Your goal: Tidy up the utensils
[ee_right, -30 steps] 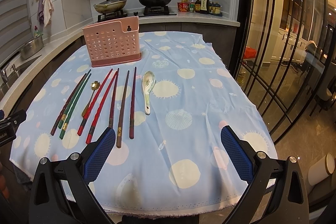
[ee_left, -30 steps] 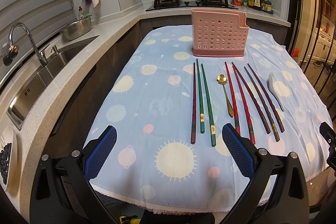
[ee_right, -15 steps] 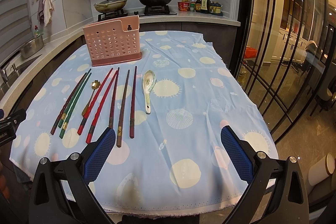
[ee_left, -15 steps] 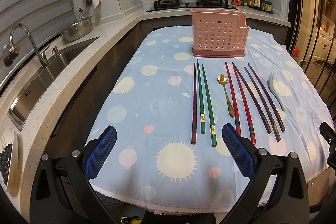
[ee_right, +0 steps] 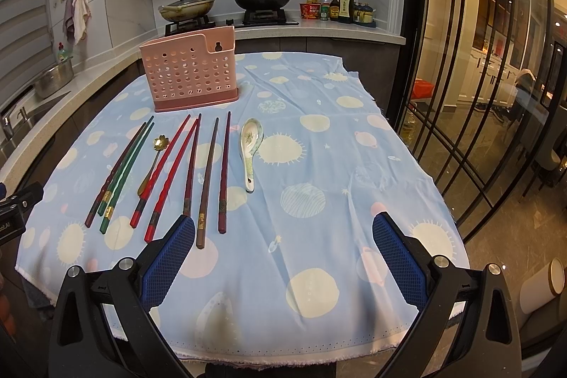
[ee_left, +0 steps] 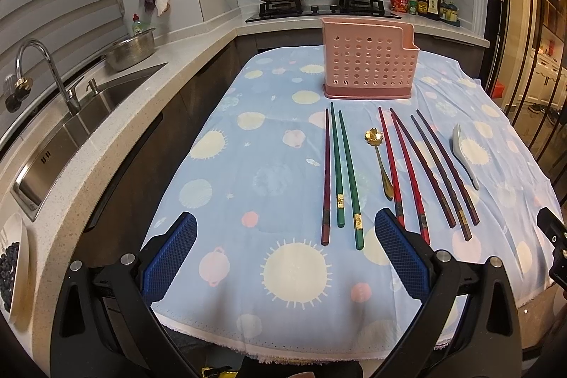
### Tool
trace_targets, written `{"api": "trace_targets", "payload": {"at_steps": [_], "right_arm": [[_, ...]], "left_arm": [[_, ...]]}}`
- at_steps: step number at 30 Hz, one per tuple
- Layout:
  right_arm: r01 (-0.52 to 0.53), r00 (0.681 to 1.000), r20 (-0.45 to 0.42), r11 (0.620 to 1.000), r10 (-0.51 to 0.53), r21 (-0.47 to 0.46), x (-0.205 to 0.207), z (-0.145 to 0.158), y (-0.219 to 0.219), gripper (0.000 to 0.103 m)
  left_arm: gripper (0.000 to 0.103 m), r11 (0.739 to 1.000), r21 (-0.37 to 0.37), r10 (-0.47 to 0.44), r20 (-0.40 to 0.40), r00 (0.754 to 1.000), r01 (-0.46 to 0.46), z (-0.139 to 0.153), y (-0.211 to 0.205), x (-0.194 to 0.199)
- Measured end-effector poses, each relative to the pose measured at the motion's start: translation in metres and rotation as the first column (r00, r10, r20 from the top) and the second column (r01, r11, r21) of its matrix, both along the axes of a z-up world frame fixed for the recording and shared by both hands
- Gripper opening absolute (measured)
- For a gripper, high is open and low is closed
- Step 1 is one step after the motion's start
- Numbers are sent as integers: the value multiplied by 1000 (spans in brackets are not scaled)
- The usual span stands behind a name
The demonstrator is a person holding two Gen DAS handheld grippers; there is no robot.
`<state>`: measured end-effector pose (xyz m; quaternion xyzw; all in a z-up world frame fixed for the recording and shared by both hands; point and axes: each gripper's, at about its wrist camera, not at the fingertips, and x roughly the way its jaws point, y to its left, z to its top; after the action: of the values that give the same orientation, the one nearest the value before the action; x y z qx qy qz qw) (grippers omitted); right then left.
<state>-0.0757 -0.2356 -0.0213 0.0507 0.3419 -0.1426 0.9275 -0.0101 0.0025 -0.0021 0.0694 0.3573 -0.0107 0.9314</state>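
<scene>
Holder: pink perforated caddy (ee_left: 368, 66), upright at far end of the sun-print cloth (ee_left: 269, 172); open top faces up, ready to take utensils; nothing visible inside.
Chopsticks, green pair (ee_left: 343, 172): flat just in front of caddy, left of its centre, tips toward it; one dark red stick alongside.
Chopsticks, red pair (ee_left: 398, 165): in front of caddy, right of the gold spoon, same heading.
Chopsticks, dark pairs (ee_right: 212, 172): further right of caddy's front, parallel, spaced apart, probably to allow single picks.
Gold spoon (ee_left: 381, 162): between green and red sets, bowl toward caddy.
Ceramic spoon (ee_right: 251, 147): rightmost of the row, bowl toward caddy.
Left gripper (ee_left: 283, 257): jaws spread wide, empty, hovering at near cloth edge, well short of caddy.
Right gripper (ee_right: 283, 257): likewise wide apart, empty.
Stage: judged unstarted; all utensils outside caddy.
</scene>
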Motion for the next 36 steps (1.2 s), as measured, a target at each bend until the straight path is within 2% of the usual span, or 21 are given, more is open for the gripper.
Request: {"api": "trace_targets", "payload": {"at_steps": [17,21,27,36], "right_arm": [[1,1000,-9,1000,-1,3,3,-8,1,96],[0,1000,-11,1000,0,3,4,-10,1,96],[6,1000,-18,1000,-6,-2,13,-14,-1,96],[-7,997,-75,999,9,31,39,-33,-3,96]], "left_arm": [[96,1000,10,-22,-22,1000,22,-6,-5,8],[96,999,-10,-37,-46,998,36,-10,-4,13],[96,999,-48,-27,-140,990,20,-38,11,37],[96,999,-33,-27,-198,980,21,-74,15,66]]}}
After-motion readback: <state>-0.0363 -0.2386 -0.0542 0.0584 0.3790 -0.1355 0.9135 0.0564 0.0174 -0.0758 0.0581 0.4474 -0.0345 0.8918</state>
